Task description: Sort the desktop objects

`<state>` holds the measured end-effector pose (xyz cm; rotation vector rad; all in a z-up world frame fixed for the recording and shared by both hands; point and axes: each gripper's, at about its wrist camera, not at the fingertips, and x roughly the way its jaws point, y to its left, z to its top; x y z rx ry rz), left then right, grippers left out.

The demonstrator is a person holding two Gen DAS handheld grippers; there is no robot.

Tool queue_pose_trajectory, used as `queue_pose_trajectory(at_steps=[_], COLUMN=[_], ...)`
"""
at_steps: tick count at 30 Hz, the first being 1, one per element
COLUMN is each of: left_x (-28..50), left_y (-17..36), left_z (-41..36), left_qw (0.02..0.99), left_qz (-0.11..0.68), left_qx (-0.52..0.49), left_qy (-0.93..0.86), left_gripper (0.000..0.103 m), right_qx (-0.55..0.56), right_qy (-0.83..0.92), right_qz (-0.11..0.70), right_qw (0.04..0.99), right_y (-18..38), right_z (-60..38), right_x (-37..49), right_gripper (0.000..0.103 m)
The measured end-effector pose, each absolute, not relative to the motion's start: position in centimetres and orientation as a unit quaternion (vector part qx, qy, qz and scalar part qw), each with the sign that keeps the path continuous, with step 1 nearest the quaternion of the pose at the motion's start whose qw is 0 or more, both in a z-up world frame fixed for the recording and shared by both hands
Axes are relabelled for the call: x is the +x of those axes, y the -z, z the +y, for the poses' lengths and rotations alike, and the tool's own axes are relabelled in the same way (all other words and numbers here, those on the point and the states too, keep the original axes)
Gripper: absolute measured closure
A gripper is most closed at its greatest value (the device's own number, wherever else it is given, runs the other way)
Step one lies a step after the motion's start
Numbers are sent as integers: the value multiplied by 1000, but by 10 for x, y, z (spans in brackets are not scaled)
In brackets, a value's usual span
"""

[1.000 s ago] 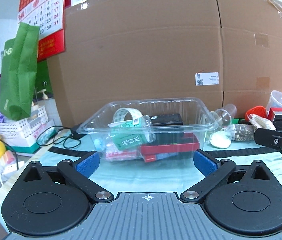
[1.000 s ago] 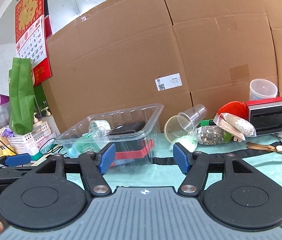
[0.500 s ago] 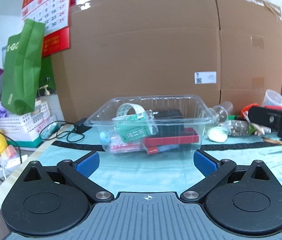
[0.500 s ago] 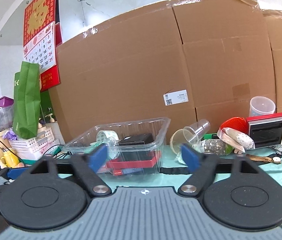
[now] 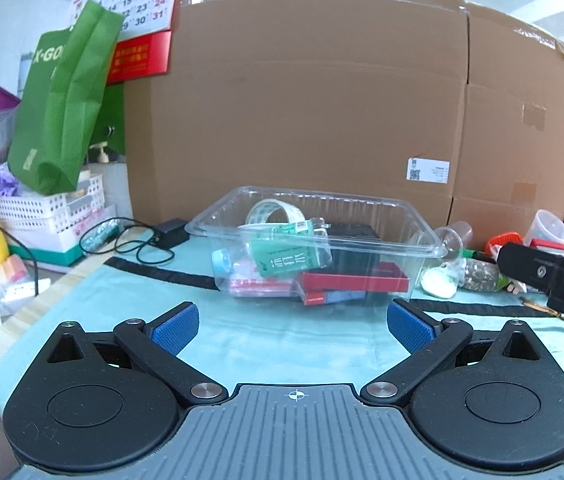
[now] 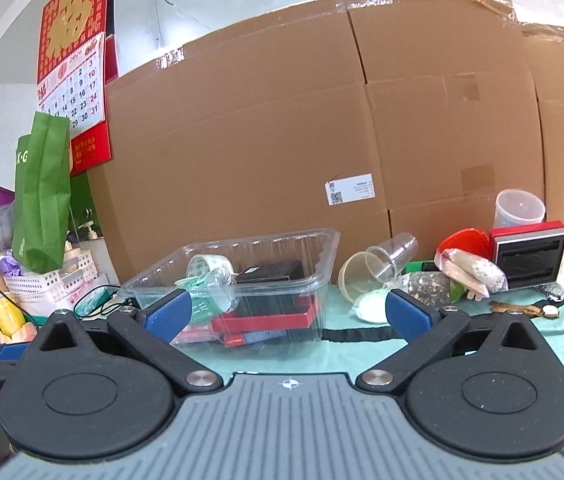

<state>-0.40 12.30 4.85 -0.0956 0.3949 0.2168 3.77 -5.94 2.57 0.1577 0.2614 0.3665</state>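
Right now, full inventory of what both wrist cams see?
clear tray: 1, transparent, centre of cloth
tape roll: 1, pale green-white, in tray
green-label bottle: 1, lying in tray
red box: 1, tray bottom
black box: 1, in tray
clear cups: 2, tipped, right of tray
red-topped black box: 1, far right
wristwatch: 1, on cloth, right
cardboard wall: brown, behind
green bag: 1, left
calendar: 1, red, wall
teal cloth: covers table
left gripper: open, nothing between the pads
right gripper: just opened wide, nothing between the pads
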Motion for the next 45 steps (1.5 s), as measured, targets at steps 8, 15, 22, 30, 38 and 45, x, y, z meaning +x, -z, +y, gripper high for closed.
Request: queue_pose_trajectory(at_steps=[8, 15, 22, 30, 38, 45], left_x=[-3, 2, 3, 0, -9, -5], left_y=[-47, -44, -44, -46, -46, -44], left_z=[118, 116, 118, 118, 121, 125], left_qw=[974, 972, 971, 977, 983, 979], left_qz=[193, 205, 207, 190, 167, 182], left_qx=[-23, -23, -32, -39, -56, -42], left_qy=[-120, -117, -112, -85, -51, -79], left_gripper=[0, 0, 0, 0, 0, 0], right_qx=[77, 74, 69, 66, 75, 73], right_qy=[-183, -186, -188, -189, -186, -186], right_qz=[130, 129, 128, 128, 118, 114], right_qw=[971, 971, 971, 971, 973, 973], right_y=[-25, -24, -24, -24, -28, -29], right_z=[-60, -60, -59, -58, -62, -62], right_x=[36, 36, 35, 34, 32, 32], right_gripper=[0, 0, 0, 0, 0, 0])
